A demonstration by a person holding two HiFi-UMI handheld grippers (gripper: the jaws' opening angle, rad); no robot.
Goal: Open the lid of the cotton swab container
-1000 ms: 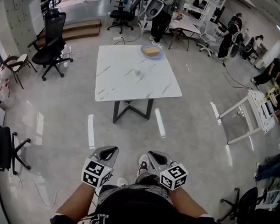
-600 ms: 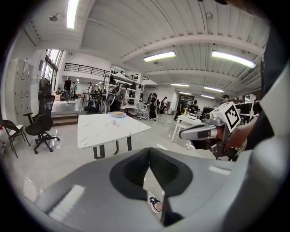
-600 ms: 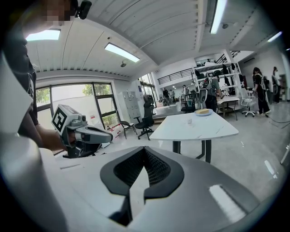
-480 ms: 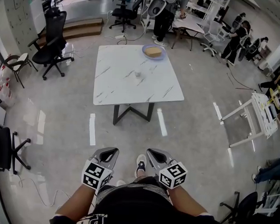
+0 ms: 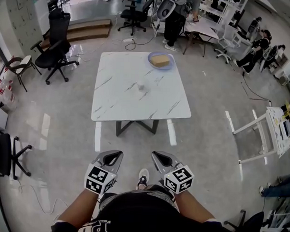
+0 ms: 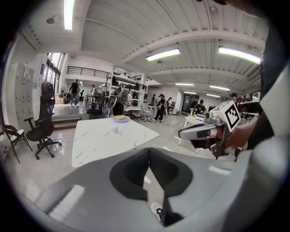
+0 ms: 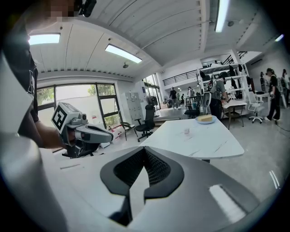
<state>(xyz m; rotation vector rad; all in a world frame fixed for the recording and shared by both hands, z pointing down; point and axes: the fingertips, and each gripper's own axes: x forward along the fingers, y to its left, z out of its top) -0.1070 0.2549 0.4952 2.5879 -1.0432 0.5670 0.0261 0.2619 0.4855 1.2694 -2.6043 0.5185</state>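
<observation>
Left tongs point(image 5: 114, 156) and right tongs point(image 5: 158, 157) closed; tabletop container point(image 5: 141, 87) indistinct.

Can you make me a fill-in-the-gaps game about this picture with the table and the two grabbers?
The left gripper and the right gripper both have their jaws ___.
Between each pair of jaws there is ___.
On the white table, a small container stands near the ___.
The plate sits at the table's ___ edge.
Missing words: shut; nothing; middle; far.
</observation>
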